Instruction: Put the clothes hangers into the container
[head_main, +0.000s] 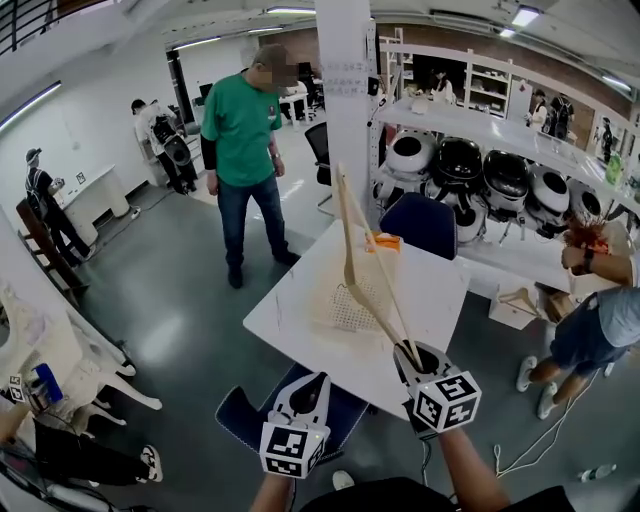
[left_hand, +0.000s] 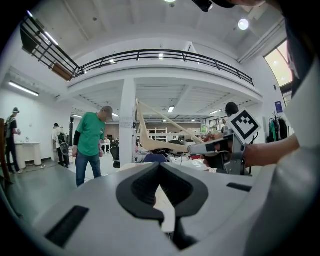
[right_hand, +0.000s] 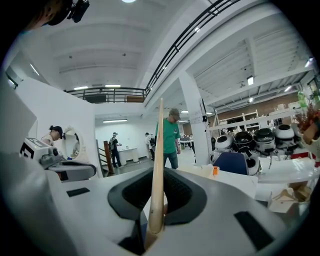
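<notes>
A pale wooden clothes hanger (head_main: 365, 270) sticks up and away over the white table (head_main: 290, 310), and my right gripper (head_main: 412, 352) is shut on its lower end. In the right gripper view the hanger (right_hand: 157, 175) rises straight up out of the closed jaws of the right gripper (right_hand: 155, 220). A beige mesh container (head_main: 345, 315) lies on the table under the hanger. My left gripper (head_main: 312, 385) hovers at the table's near edge, to the left of the right one, shut with nothing in it. The left gripper view shows the hanger (left_hand: 160, 145) and the right gripper (left_hand: 220, 147) to the right.
A person in a green shirt (head_main: 243, 150) stands beyond the table near a white pillar (head_main: 345, 100). Blue chairs stand at the far side (head_main: 420, 222) and near side (head_main: 240, 415). Shelves with rice cookers (head_main: 480, 170) run along the right. Another person (head_main: 590, 330) crouches at the right.
</notes>
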